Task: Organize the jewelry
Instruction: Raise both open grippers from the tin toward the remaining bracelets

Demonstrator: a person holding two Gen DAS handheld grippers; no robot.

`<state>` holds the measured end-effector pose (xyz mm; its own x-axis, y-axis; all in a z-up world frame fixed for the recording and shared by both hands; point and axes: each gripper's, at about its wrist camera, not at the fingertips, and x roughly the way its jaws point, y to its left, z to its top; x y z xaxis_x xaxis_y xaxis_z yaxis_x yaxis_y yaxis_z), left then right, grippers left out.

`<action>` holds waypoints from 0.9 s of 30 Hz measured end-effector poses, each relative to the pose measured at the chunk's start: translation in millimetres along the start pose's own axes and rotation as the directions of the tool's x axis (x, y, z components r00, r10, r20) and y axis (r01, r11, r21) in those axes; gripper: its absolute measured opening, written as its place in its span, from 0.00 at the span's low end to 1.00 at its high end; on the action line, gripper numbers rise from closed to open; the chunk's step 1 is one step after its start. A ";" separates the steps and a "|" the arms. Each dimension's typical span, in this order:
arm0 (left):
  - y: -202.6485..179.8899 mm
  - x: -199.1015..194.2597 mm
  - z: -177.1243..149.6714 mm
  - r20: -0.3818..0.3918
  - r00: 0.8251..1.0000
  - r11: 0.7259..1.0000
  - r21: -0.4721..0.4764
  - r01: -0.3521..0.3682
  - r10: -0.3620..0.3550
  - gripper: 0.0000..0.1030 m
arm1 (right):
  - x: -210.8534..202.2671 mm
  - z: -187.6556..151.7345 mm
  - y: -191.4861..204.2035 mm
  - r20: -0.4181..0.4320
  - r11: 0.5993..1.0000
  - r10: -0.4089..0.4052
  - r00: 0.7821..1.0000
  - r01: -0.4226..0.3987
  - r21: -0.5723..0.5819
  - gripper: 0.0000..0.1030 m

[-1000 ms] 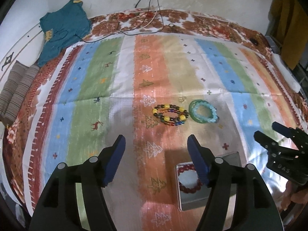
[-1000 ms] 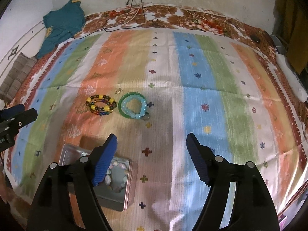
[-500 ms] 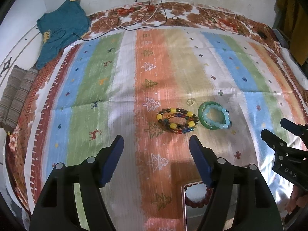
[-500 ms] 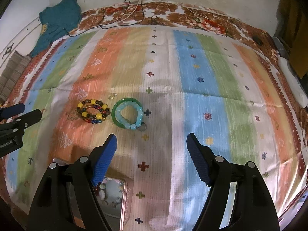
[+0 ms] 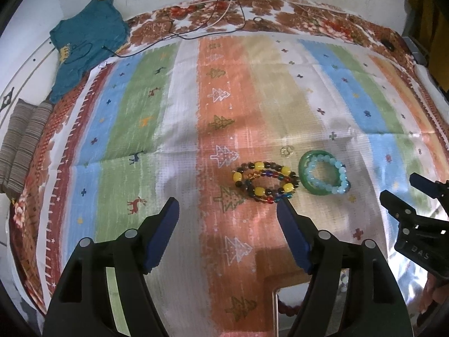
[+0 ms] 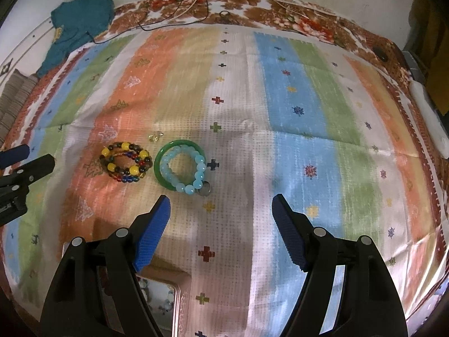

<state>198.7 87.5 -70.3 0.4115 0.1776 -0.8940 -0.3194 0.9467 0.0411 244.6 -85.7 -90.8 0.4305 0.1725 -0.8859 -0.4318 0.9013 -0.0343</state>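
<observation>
On the striped cloth lie a yellow-and-dark beaded bracelet (image 5: 265,181) (image 6: 125,161) and, to its right, a green bangle (image 5: 304,179) (image 6: 157,165) with a light-blue bead bracelet (image 5: 328,175) (image 6: 185,170) on it. A small gold ring (image 5: 286,150) (image 6: 155,137) rests just beyond them. My left gripper (image 5: 228,206) is open and empty, its right fingertip near the beaded bracelet. Open and empty too, my right gripper (image 6: 220,203) hovers just short of the bangle. A metal tin (image 5: 276,311) (image 6: 161,300) with beaded bracelets inside sits at the bottom, mostly hidden.
A teal garment (image 5: 84,45) and a striped folded cloth (image 5: 22,146) lie at the far left. Cables (image 5: 219,19) trail over the far floral border. A small round metal piece (image 6: 204,190) lies by the blue bracelet.
Both grippers have moved forward and down toward the bracelets, which now sit lower and larger in view. The tin has slid almost out of the bottom of both views.
</observation>
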 end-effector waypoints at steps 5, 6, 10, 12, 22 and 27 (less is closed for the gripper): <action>0.7 7.8 5.6 -0.008 1.000 1.000 0.003 -0.006 0.006 0.70 | 4.2 4.9 3.2 0.003 1.000 0.001 1.000 -0.001 -0.008 0.73; 0.3 9.3 6.6 -0.011 1.000 1.000 0.004 -0.006 0.006 0.70 | 5.2 5.7 4.0 0.002 1.000 0.002 1.000 -0.002 -0.009 0.73; -1.3 16.9 10.1 -0.020 1.000 1.000 0.012 -0.012 0.012 0.70 | 12.0 10.2 7.2 -0.003 1.000 0.002 1.000 -0.002 -0.017 0.73; -0.9 23.9 12.1 -0.030 0.999 1.000 0.015 -0.018 0.019 0.70 | 15.6 11.4 8.1 -0.009 1.000 -0.001 1.000 0.001 -0.022 0.73; 3.3 53.0 21.3 -0.061 0.998 0.999 0.027 -0.032 0.033 0.70 | 33.7 18.9 10.9 -0.037 0.999 -0.026 0.999 0.025 -0.037 0.73; 1.9 65.4 24.1 -0.075 0.997 0.999 0.041 -0.033 0.036 0.70 | 46.3 20.7 12.6 -0.059 0.999 -0.028 0.998 0.026 -0.048 0.73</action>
<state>245.6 107.3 -117.9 0.3343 0.1906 -0.9230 -0.2972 0.9507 0.0886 275.5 -58.1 -122.6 0.3948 0.1230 -0.9105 -0.4581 0.8854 -0.0791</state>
